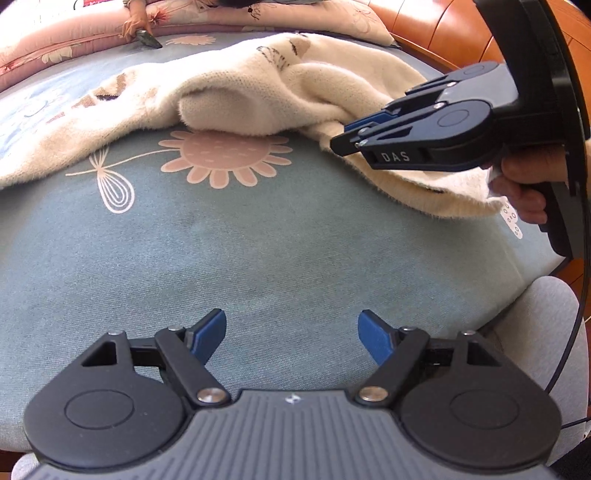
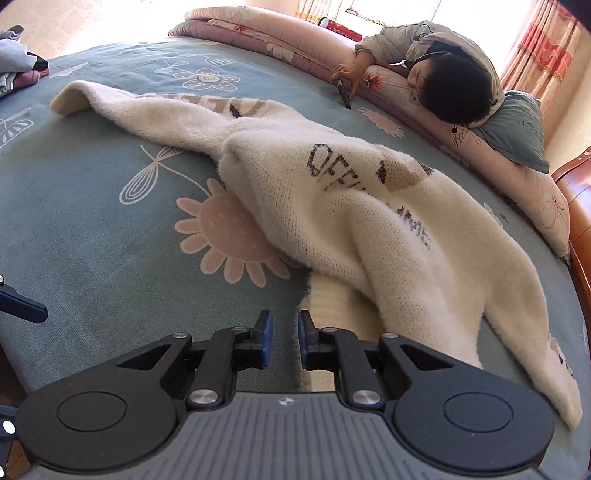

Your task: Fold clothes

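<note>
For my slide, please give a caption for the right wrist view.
Right tool, slightly open and empty, above a crumpled cream sweater on a floral bedsheet.

A home bedroom: flowered bedsheet (image 2: 92, 229), rolled quilt (image 2: 258, 33), pillow (image 2: 517, 125), curtains (image 2: 543, 48).

Left wrist view looks steeply down along its fingers at the bed sheet (image 1: 258, 240) from close above, sweater (image 1: 258, 96) further ahead. Right wrist view tilts down too, close over the sweater (image 2: 332, 206), facing the pillows (image 2: 517, 125). Both share sweater and the pink flower print (image 1: 225, 155).
</note>
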`<move>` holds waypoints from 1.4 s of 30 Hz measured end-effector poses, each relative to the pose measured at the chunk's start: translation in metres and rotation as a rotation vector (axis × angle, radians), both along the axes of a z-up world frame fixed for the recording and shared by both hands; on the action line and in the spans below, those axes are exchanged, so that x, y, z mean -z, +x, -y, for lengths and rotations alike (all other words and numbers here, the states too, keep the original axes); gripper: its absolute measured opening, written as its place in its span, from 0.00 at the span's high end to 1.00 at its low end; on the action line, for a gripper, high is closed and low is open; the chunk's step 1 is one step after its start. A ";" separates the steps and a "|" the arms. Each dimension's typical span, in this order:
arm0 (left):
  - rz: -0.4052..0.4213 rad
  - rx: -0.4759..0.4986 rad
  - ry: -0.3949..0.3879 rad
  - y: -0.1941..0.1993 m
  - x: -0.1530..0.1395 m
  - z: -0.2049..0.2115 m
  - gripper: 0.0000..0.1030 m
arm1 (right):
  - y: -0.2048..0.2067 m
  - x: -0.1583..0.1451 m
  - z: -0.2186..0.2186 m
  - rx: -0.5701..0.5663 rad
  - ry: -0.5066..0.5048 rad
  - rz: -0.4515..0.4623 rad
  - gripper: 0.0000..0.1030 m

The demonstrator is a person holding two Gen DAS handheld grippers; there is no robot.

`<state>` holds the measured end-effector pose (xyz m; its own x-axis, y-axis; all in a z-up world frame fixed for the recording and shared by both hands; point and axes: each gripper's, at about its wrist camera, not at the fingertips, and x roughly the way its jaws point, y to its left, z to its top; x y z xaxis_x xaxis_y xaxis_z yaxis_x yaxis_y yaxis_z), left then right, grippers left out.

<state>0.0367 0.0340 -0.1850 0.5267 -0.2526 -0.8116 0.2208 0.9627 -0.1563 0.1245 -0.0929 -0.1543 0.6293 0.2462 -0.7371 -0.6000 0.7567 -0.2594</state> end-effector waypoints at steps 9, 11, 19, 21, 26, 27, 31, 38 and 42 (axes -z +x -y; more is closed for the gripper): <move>0.058 0.045 -0.003 0.069 -0.004 -0.005 0.24 | 0.068 0.010 -0.048 -0.047 -0.045 0.023 0.78; 0.065 0.050 -0.006 0.092 -0.005 -0.003 0.24 | 0.091 0.005 -0.047 -0.026 -0.042 0.034 0.81; 0.046 0.045 -0.069 0.179 0.001 0.005 0.24 | 0.180 -0.024 -0.030 0.080 -0.003 0.050 0.97; 0.043 0.031 -0.086 0.185 0.008 0.000 0.24 | 0.199 -0.029 -0.025 0.118 0.024 0.049 0.97; 0.054 0.052 -0.130 0.181 0.023 -0.013 0.21 | 0.249 -0.018 -0.019 0.185 -0.013 0.095 0.99; 0.054 0.048 -0.138 0.181 0.022 -0.014 0.21 | 0.255 -0.010 -0.021 0.196 -0.033 0.106 0.99; 0.055 0.043 -0.181 0.179 0.024 -0.022 0.21 | 0.269 0.013 -0.026 0.224 -0.072 0.116 0.97; 0.050 0.015 -0.174 0.177 0.018 -0.030 0.21 | 0.228 -0.015 -0.027 0.201 -0.039 0.073 0.75; 0.050 0.010 -0.154 0.176 0.015 -0.032 0.21 | 0.192 -0.026 -0.030 0.104 -0.019 0.052 0.44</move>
<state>0.2130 0.0659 -0.1996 0.5624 -0.3771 -0.7358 0.2409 0.9261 -0.2904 0.3167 -0.0631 -0.1281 0.6880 0.1638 -0.7070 -0.5042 0.8086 -0.3033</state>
